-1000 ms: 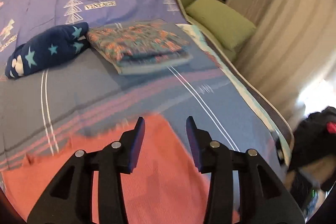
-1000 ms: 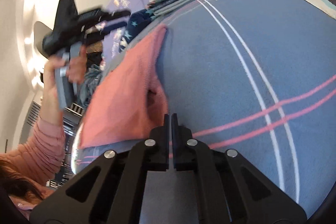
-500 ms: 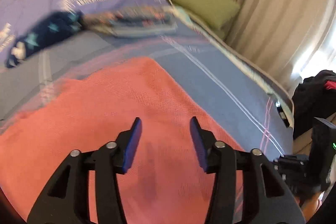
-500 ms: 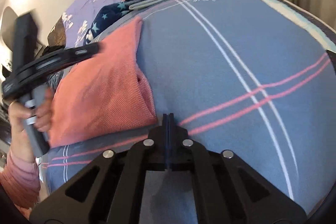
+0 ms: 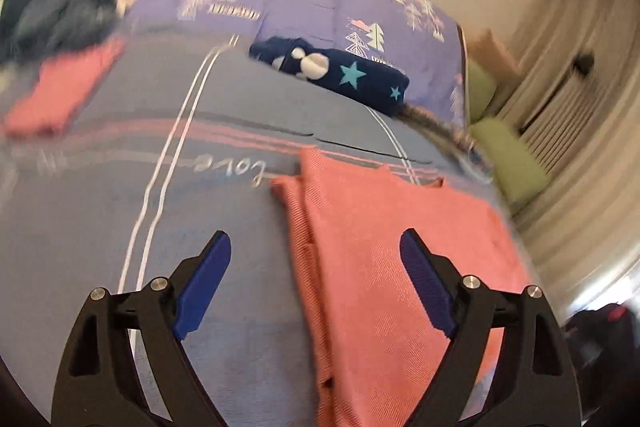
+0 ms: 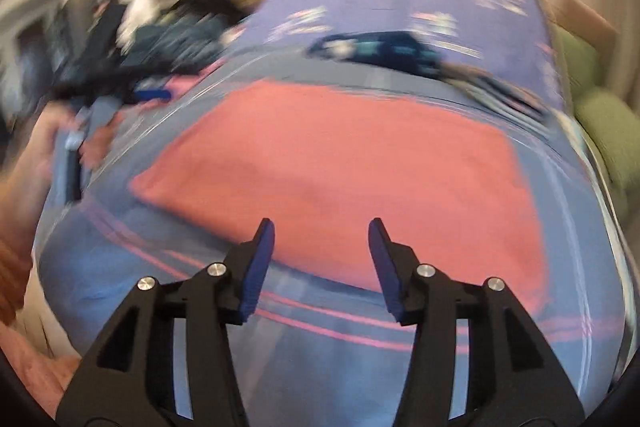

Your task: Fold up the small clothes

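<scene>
A coral-pink garment lies folded flat on the blue striped blanket. It also shows in the right wrist view, blurred by motion. My left gripper is wide open and empty, hovering over the garment's left edge. My right gripper is open and empty, just above the garment's near edge. The left gripper appears blurred at the left of the right wrist view.
A folded navy star-print garment lies beyond the pink one, with a patterned folded piece to its right. A smaller pink piece and a dark clothes pile sit at far left. Green cushions line the right.
Both grippers have swung round to face the pink garment. The right gripper has gone from shut to open. The left gripper has opened wider.
</scene>
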Tool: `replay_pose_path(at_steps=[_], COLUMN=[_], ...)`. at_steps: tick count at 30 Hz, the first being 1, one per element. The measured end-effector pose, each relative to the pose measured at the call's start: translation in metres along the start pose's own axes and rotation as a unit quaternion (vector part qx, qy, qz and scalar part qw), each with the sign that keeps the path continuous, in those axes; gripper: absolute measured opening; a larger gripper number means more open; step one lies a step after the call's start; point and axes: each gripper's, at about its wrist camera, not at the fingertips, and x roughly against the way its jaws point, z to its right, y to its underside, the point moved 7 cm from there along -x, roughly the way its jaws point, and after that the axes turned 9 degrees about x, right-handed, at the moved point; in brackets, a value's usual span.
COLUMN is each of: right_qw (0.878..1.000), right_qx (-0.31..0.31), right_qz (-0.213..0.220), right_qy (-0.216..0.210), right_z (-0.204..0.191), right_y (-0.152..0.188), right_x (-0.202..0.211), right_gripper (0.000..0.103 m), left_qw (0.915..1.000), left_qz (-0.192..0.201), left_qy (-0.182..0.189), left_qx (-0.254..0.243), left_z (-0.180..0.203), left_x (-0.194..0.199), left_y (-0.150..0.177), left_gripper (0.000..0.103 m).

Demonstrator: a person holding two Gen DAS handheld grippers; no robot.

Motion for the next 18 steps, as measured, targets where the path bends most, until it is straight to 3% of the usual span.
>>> replay_pose_path(at_steps=[3,6,9,14,18], right_qw=[0.993,0.982,0.976,0.972,0.961], right_qx=[0.117,0.187,0.214,0.233,0.271], right_qz=[-0.005,0.008,0.007,0.015,0.01], right_qy=[0.015,0.033,0.045,0.039,0.056], right_z=[-0.062,-0.097,-0.119,-0.139,-0.149], right_y=[-0.018,-0.025,-0.026,-0.032,-0.032], right_x=[-0.02,-0.032,-0.042,-0.05,-0.056], right_gripper=[0.042,0.039,0.049,0.049,0.049], left_qw=[0.9977,0.9959,0.9952,0.9887,0.9898], left_qz=[-0.034,-0.062,-0.078,-0.101,-0.097], left_qy=[0.038,0.048,0.048,0.101,0.104], left_qx=[0.045,0.044,0.035,0.046,-0.005], left_z=[-0.012,-0.004,0.0,-0.004,-0.001], left_x=[-0.014,-0.036,-0.056,-0.071,-0.07], left_y=[-0.013,-0.028,-0.035,-0.016,-0.007], left_gripper=[0.086,0.086,0.086,0.086,0.086])
